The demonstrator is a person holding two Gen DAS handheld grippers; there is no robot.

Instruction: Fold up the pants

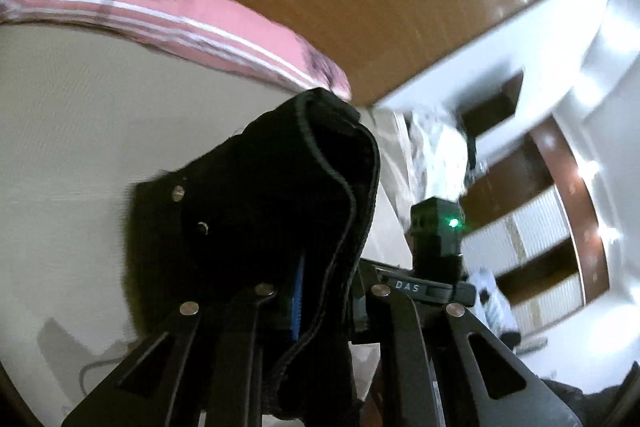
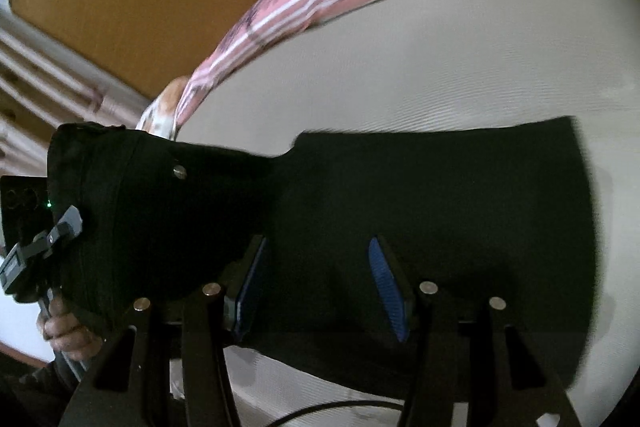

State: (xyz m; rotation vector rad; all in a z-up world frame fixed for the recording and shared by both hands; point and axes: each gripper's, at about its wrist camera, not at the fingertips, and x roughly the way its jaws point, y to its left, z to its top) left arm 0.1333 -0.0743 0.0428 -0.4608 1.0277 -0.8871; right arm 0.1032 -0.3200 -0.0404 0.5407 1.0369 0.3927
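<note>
Black fabric pants [image 2: 400,195] lie lengthwise rightward on beige bed [image 2: 440,75]; left hand-held gripper [image 1: 316,291] clamps waistband, right hand-held gripper [image 2: 320,279] spread, empty, over the middle.

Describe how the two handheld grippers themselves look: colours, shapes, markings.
Both grippers, the left and the right, are black linkage frames with silver pivot rivets and ribbed blue finger pads. The left one bears "DAS" lettering and a green-lit black module.

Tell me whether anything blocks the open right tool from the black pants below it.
Nothing visible does. The right tool is open, its blue pads spread directly over the black pants, which lie on the cream bedsheet. The left tool is shut on the waistband end, off to the left.
</note>
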